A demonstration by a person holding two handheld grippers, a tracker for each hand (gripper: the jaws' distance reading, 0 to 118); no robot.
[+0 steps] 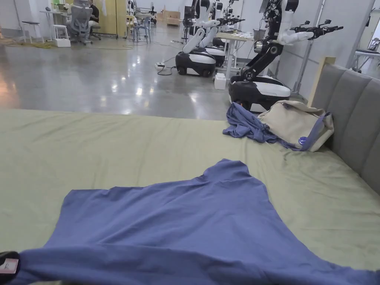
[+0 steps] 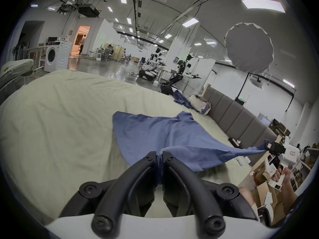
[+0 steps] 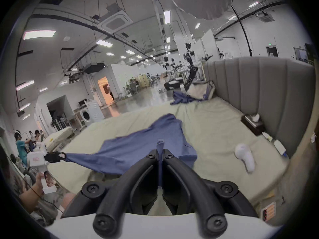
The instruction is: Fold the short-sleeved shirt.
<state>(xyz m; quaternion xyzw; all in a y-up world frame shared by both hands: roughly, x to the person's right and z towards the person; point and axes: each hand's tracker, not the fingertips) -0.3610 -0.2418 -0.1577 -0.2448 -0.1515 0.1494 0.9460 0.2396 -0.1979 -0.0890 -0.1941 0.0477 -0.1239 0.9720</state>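
- Shirt (image 1: 193,219) is being held taut over the bed (image 1: 92,148), left gripper (image 2: 159,154) and right gripper (image 3: 160,152) fingers each pinching an edge.
- Tension should be kept even while it is being laid flat beyond the fingers.

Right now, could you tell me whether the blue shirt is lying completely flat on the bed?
No: the left tool and right tool each pinch the blue shirt, lifting its near edge off the bed.

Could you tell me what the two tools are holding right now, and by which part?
Both hold the blue shirt. The left tool and the right tool each pinch its near edge at opposite ends, stretching it above the bed.
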